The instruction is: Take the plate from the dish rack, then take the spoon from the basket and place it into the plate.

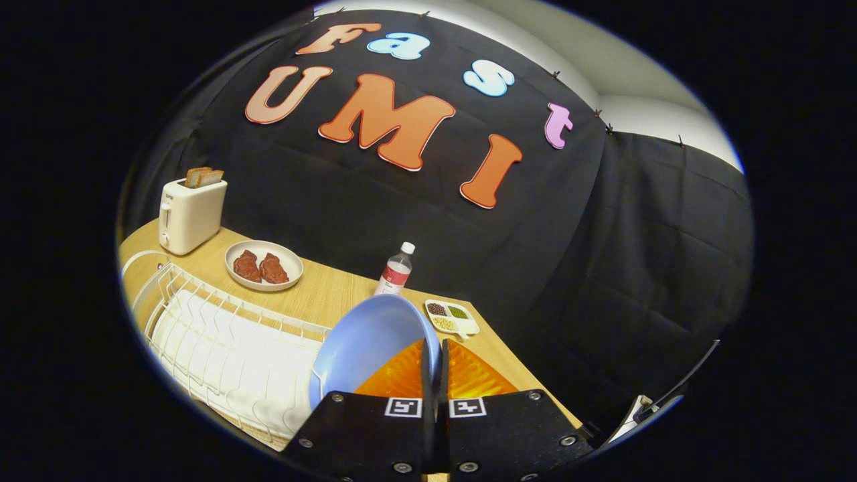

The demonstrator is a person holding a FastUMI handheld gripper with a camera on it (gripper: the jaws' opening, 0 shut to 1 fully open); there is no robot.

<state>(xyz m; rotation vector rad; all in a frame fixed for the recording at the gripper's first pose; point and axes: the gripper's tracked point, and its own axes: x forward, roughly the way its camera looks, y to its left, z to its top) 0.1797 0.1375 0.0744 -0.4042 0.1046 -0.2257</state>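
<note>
Two meat pieces (260,267) in bowl (294,268); jaws clamp plate (361,345).

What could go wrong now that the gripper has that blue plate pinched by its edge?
The gripper holds the blue plate only at its rim, between the orange fingers, so it might slip or swing. The plate hangs beside the white dish rack and could catch its wires. The water bottle and small divided dish just beyond could be knocked while setting it down.
</note>
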